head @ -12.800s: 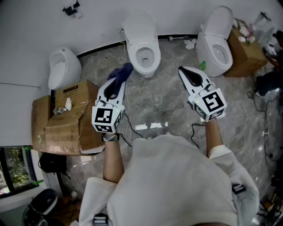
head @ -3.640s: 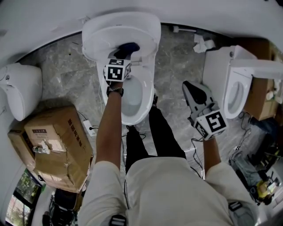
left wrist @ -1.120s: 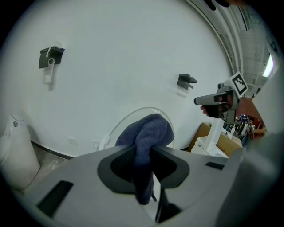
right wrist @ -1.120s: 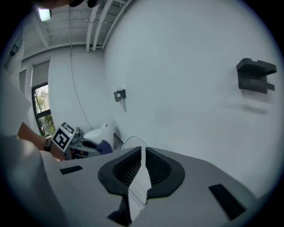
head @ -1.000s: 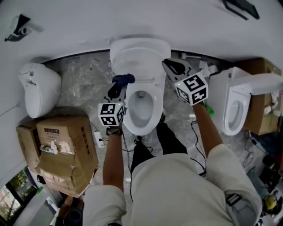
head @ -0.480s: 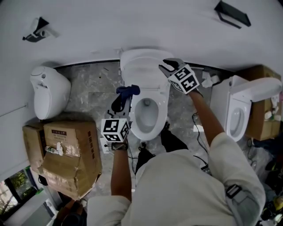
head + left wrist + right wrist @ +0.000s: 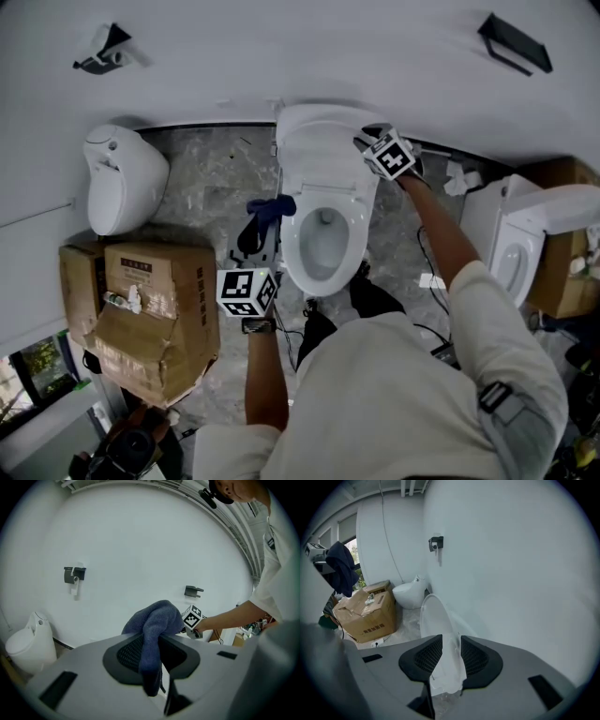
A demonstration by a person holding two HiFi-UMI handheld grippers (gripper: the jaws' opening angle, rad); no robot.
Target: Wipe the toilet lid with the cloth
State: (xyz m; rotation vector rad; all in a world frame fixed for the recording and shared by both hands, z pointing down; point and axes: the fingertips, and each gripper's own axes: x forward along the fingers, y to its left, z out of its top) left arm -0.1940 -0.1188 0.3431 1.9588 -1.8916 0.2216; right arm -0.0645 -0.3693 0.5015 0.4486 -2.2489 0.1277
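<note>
**A:** Which step is in hand?

**B:** Wiping is judged not to be under way. The lid (image 7: 323, 141) is stood upright against the wall (image 7: 281, 56), behind the open bowl (image 7: 323, 239). The right claw (image 7: 447, 656) is set at the lid's right edge. Its jaws have just been opening, and the edge is taken in between them, but no firm pinch is seen. The claw is therefore read as released, loosely round the edge.

**A:** And where is the cloth?

**B:** The cloth (image 7: 271, 206) is clenched in the left claw (image 7: 151, 651). It is bunched above the jaws, with a tail hung down between them. It is held to the left of the bowl, over the floor, near the boxes (image 7: 141, 300) and well apart from the lid.

**A:** So nothing is being touched by the cloth?

**B:** Nothing is seen to be touched by it. The step is judged to be the taking of the lid, so that it can be steadied or lowered before any wipe.

**A:** What is called for next?

**B:** The right jaws need to be closed on the edge squarely, since a thin, smooth rim is easily slipped off. Then the lid should be held firm or brought down gently, not dropped. Only after that should the cloth be carried across to the lid's face and pressed flat.
</note>
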